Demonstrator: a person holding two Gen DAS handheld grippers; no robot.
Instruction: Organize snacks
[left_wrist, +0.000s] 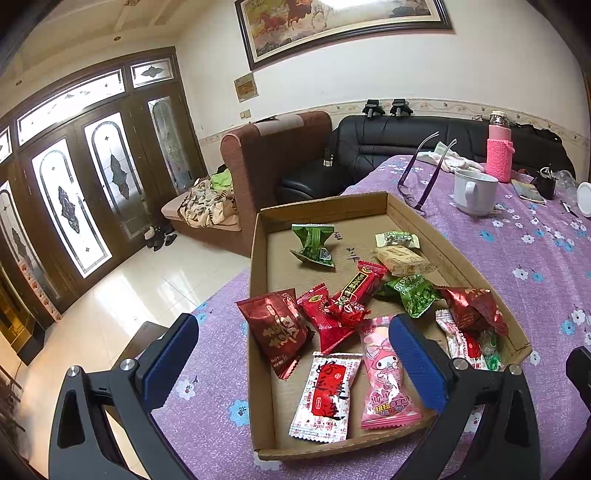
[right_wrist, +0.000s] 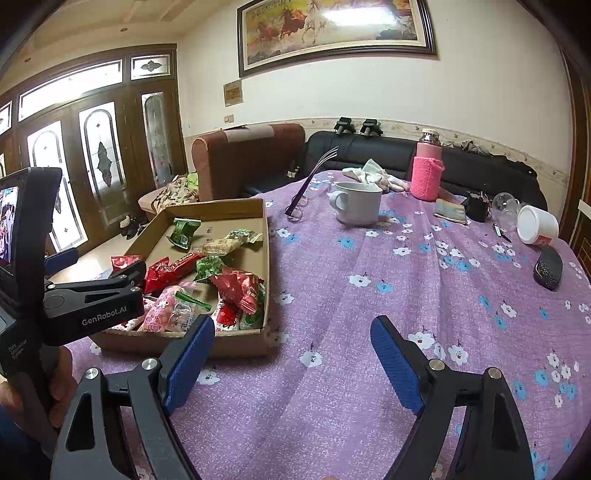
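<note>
We hold the left gripper (left_wrist: 293, 354) above the near end of the cardboard tray (left_wrist: 258, 266), its jaws spread wide and empty; the left blue pad (left_wrist: 170, 354) hangs outside the tray's left wall, the right pad (left_wrist: 417, 362) over the snacks inside. The tray rests on the worktop (left_wrist: 535, 288), which carries a purple floral cloth, at its left edge. All visible snacks lie in the tray: a dark red pack (left_wrist: 277, 332) at the left, a white pack (left_wrist: 325, 395) at the near wall, a pink pack (left_wrist: 388, 376) just beside it, red candies (left_wrist: 332, 314) near the middle, a green pea pack (left_wrist: 417, 295) and a red foil pack (left_wrist: 472, 306) toward the right wall, and a green wrapper (left_wrist: 312, 245) lying apart near the far end. We hold the right gripper (right_wrist: 291, 363) to the right of the tray (right_wrist: 266, 243), over bare cloth, with its jaws likewise spread and gripping nothing. In the right wrist view, the left gripper's body (right_wrist: 92, 299) crosses the near left part of the tray, and a hand (right_wrist: 55, 384) grips its handle. Beyond the tray on the worktop (right_wrist: 406, 295) stand a white mug (right_wrist: 358, 203), folded glasses (right_wrist: 306, 188) and a pink bottle (right_wrist: 426, 173).
</note>
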